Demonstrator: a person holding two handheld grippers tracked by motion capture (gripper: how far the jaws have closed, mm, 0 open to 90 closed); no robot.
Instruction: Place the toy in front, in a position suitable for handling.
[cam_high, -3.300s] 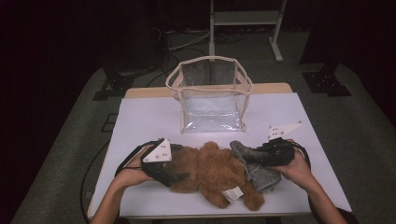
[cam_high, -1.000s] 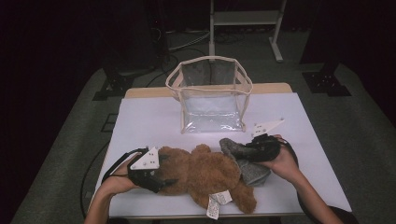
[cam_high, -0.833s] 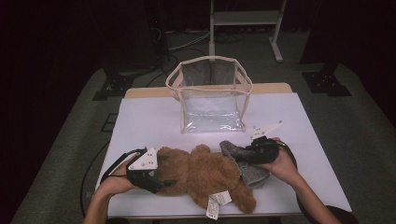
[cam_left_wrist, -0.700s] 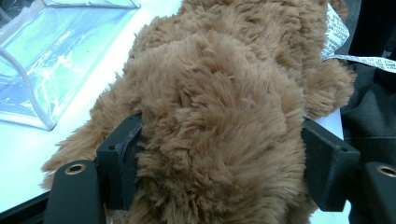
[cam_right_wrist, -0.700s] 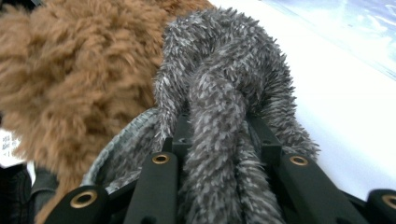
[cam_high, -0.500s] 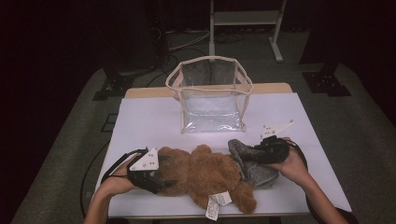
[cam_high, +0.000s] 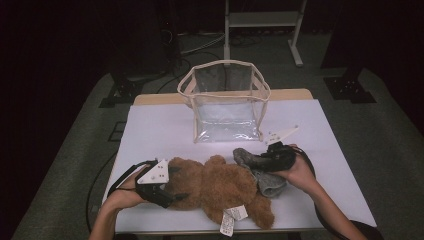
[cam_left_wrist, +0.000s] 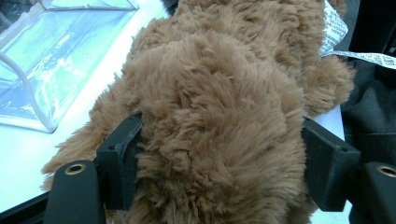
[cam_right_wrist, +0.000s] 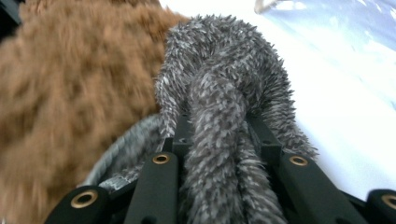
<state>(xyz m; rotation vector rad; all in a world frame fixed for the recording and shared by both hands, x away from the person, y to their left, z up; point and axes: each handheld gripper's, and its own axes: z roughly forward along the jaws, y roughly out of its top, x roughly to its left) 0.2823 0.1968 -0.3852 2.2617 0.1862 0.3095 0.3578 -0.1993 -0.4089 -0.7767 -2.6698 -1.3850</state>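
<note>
The left gripper (cam_high: 172, 187) clamps the brown teddy bear's (cam_high: 220, 187) head at the table's (cam_high: 160, 130) six o'clock edge. The right gripper (cam_high: 250, 161) pinches a grey fuzzy cloth (cam_high: 267, 182) at four o'clock. That slippery pile could slide free when lifted toward the clear bag (cam_high: 225, 102) at twelve o'clock.
</note>
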